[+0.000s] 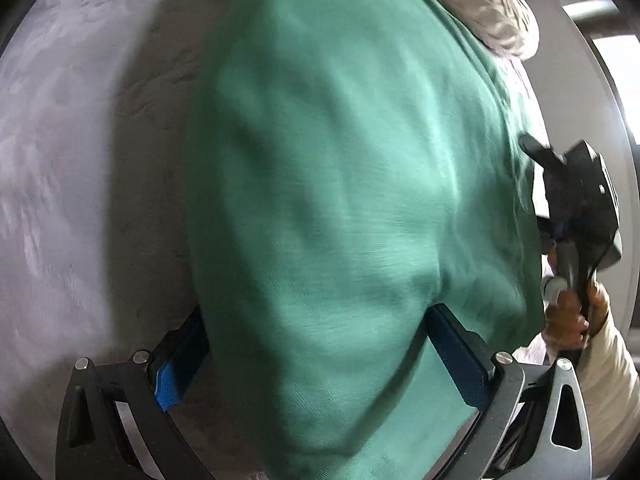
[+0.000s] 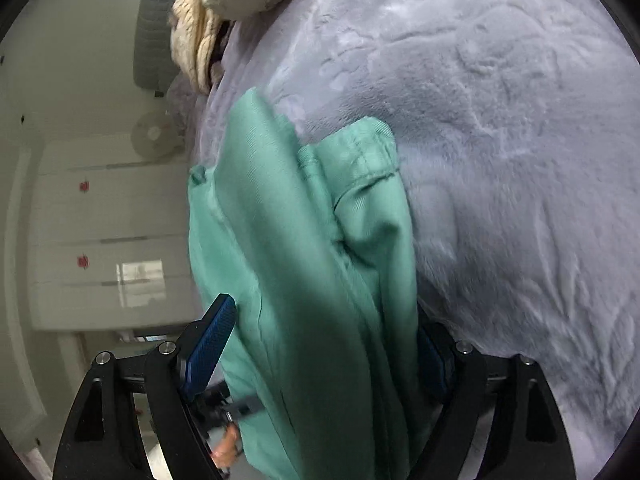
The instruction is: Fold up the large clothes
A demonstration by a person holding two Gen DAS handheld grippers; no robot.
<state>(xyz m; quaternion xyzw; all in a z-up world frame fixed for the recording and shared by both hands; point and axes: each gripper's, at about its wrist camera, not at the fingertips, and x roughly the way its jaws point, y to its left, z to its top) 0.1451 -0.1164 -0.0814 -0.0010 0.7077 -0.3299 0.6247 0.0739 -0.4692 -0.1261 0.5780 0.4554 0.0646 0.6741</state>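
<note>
A large green garment (image 1: 340, 200) fills the left wrist view, lying over the grey plush bed cover (image 1: 80, 160). My left gripper (image 1: 320, 344) stands wide open with the cloth draped between its blue pads (image 1: 460, 348). In the right wrist view the same green garment (image 2: 312, 260) hangs bunched, with a hemmed edge at its top. My right gripper (image 2: 324, 344) is also wide open, the cloth running between its blue pads (image 2: 212, 344). The other gripper and the person's hand (image 1: 572, 208) show at the right edge of the left wrist view.
The grey plush cover (image 2: 500, 140) spreads to the right. A cream quilted bundle (image 1: 488, 12) lies at the far end of the bed, also in the right wrist view (image 2: 200, 40). White cabinet doors (image 2: 104, 232) and a fan (image 2: 154, 136) stand beside the bed.
</note>
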